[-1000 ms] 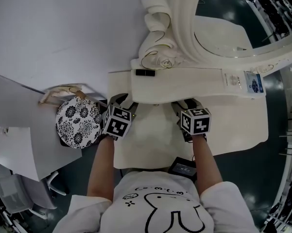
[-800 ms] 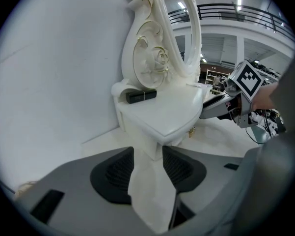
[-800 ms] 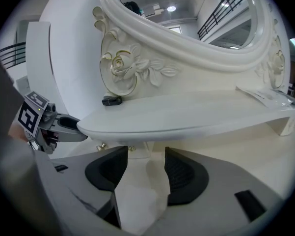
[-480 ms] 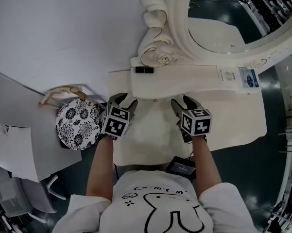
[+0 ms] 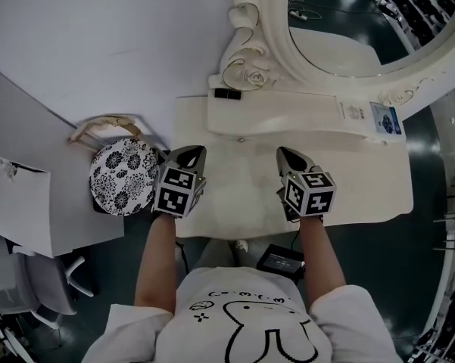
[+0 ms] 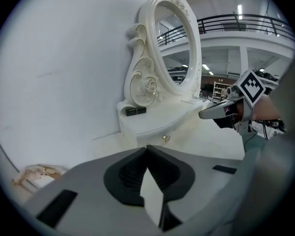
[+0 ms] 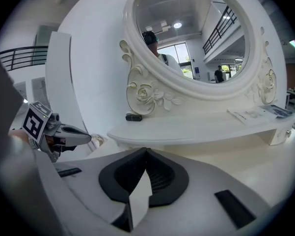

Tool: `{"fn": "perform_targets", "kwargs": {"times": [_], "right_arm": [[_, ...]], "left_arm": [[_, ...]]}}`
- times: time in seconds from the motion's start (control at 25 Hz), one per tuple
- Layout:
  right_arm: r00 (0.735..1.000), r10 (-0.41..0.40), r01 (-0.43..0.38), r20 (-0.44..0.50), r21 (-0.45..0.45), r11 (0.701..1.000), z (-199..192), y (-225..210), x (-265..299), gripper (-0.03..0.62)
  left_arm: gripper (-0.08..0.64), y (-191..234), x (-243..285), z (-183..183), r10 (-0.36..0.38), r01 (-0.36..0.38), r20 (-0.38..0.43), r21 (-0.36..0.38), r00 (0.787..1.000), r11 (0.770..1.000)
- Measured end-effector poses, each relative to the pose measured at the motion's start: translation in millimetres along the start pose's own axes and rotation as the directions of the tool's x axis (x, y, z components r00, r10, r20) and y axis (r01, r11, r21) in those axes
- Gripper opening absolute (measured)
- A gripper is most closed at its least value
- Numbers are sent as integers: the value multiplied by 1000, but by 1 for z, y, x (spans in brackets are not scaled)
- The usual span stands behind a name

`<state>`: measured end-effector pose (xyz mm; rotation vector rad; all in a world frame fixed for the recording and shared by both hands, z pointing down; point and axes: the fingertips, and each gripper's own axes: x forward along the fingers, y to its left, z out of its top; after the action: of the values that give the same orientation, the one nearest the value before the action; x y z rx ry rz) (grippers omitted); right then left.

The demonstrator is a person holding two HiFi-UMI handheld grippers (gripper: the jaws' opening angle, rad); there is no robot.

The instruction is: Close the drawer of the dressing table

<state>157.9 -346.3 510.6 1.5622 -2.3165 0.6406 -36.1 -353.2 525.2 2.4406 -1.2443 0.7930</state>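
Shirt: white short-sleeved T-shirt (image 5: 246,327) with a black line-drawn cartoon figure on the chest.
Shells: left gripper (image 5: 196,152) and right gripper (image 5: 283,153), both smooth grey.
Jaws: lined with black ribbed pads (image 6: 127,176).
Behind the jaws: marker cubes (image 5: 176,191) with black-and-white square patterns.

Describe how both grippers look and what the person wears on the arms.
The left gripper and right gripper each have pale grey tapering jaws lined with black ribbed pads, plus a cube with black-and-white square markers. The person wears a white short-sleeved T-shirt with a black line drawing.
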Motion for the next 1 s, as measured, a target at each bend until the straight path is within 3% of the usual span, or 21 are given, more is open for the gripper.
{"fn": "perform_targets", "kwargs": {"times": [0.36,0.56,0.8,1.0], "right_arm": [[992,96,-90,81,-82,993,9,27,-59,-8],[983,131,-114,132,-126,985,21,44,-87,-8],[956,171,-125,239,-195,973,52,77,-122,-9],[944,180,-116,278,-230,966,70,94,-142,-11]], "left_arm": [[12,-32,-58,10,91,-83,141,-60,986,995],[12,-47,-92,21,104,-96,217,-45,971,994],[12,-50,-137,43,133,-116,334,-72,933,991],[12,-54,-162,68,116,-107,399,-46,910,993]]}}
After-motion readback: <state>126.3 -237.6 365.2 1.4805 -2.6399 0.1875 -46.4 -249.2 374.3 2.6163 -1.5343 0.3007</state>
